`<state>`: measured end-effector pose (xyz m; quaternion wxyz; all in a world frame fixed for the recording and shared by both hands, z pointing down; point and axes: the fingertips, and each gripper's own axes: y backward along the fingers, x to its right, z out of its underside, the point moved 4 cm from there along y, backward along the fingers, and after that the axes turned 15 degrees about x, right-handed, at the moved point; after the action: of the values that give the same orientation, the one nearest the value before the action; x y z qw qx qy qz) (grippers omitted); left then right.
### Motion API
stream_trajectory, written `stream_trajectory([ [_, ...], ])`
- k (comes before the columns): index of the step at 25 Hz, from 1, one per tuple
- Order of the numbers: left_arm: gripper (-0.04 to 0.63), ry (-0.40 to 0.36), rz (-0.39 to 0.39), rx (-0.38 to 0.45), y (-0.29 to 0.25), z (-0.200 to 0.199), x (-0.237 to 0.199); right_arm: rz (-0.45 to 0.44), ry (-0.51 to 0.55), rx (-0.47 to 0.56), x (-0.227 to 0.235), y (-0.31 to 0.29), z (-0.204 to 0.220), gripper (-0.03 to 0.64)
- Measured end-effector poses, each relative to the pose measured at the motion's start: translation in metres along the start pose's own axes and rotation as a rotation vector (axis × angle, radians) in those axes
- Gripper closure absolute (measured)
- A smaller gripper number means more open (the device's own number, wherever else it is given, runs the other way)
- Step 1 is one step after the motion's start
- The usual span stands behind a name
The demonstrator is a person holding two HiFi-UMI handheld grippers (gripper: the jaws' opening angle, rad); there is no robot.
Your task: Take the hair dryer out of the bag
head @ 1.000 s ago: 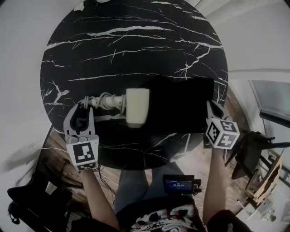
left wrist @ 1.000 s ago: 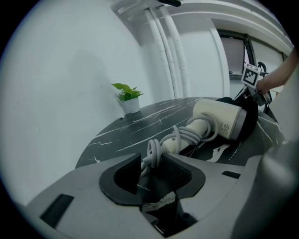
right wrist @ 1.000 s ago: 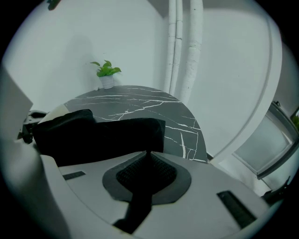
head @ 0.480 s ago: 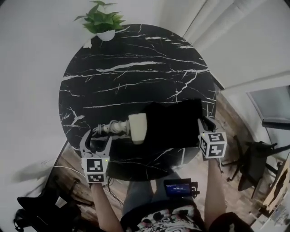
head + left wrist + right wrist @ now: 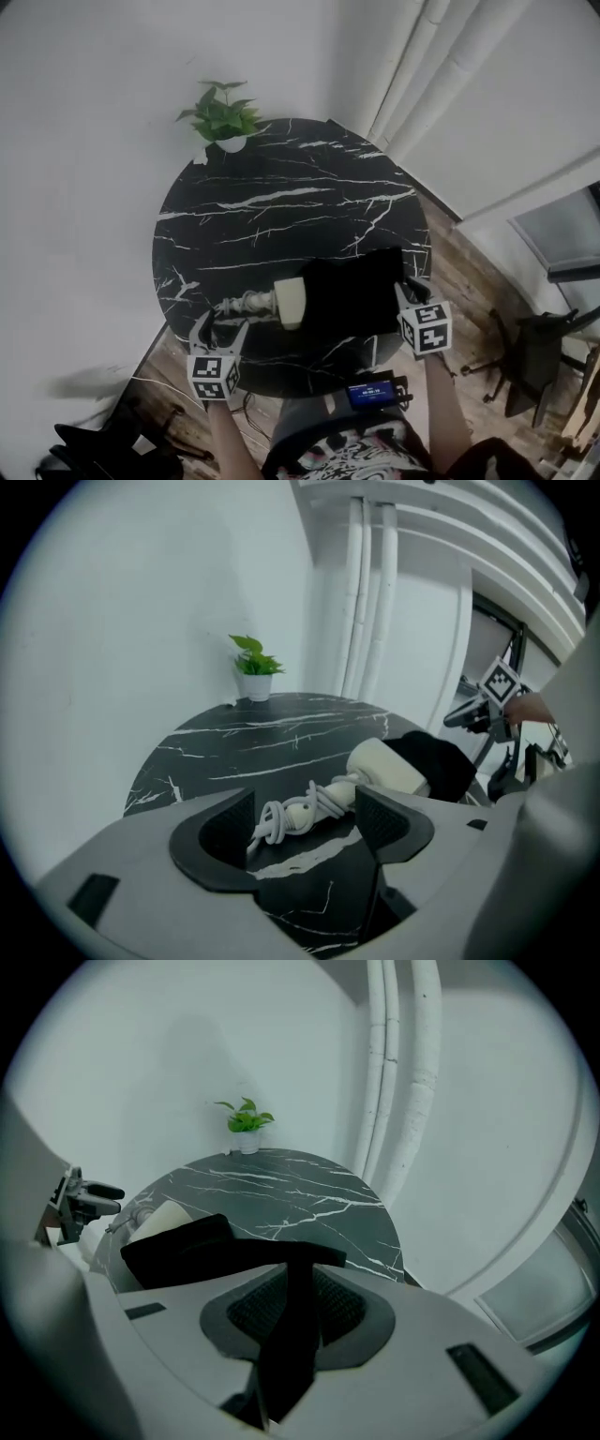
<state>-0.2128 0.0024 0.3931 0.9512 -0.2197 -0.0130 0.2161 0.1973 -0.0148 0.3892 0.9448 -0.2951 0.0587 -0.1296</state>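
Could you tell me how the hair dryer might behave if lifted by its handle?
The hair dryer looks rigid, so it should lift as one piece. Its bulky head probably makes it front-heavy and apt to tip. The cord wound round the handle may loosen.

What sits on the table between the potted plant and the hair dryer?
Nothing: in the head view, only bare black marble table runs from the potted plant to the hair dryer.
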Motion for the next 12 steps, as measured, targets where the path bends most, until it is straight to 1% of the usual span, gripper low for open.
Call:
stream_trajectory([
  [2,0.264,0.119,-0.029,0.081,0.006,-0.008,0.004,-0.019,0.008,0.009,-0.002,0.003,-0.011,0.565],
  [3,0.278,0.165,-0.05,0.121,0.01,-0.014,0.005,-0.029,0.009,0.017,-0.004,0.005,-0.016,0.565],
  [4,0.31,0.186,-0.076,0.154,0.012,-0.02,0.007,-0.04,0.01,0.027,-0.007,0.006,-0.022,0.565],
  [6,0.366,0.173,-0.128,0.202,0.015,-0.032,0.01,-0.062,0.018,0.05,-0.015,0.008,-0.033,0.565],
  [8,0.448,0.134,-0.163,0.231,0.014,-0.044,0.016,-0.088,0.034,0.078,-0.024,0.011,-0.042,0.565],
  [9,0.48,0.115,-0.177,0.241,0.014,-0.05,0.019,-0.102,0.042,0.091,-0.029,0.013,-0.046,0.566],
  [11,0.566,0.083,-0.199,0.253,0.012,-0.062,0.026,-0.125,0.044,0.112,-0.036,0.017,-0.052,0.569],
  [12,0.572,0.071,-0.203,0.258,0.011,-0.069,0.031,-0.133,0.041,0.12,-0.038,0.019,-0.054,0.575],
])
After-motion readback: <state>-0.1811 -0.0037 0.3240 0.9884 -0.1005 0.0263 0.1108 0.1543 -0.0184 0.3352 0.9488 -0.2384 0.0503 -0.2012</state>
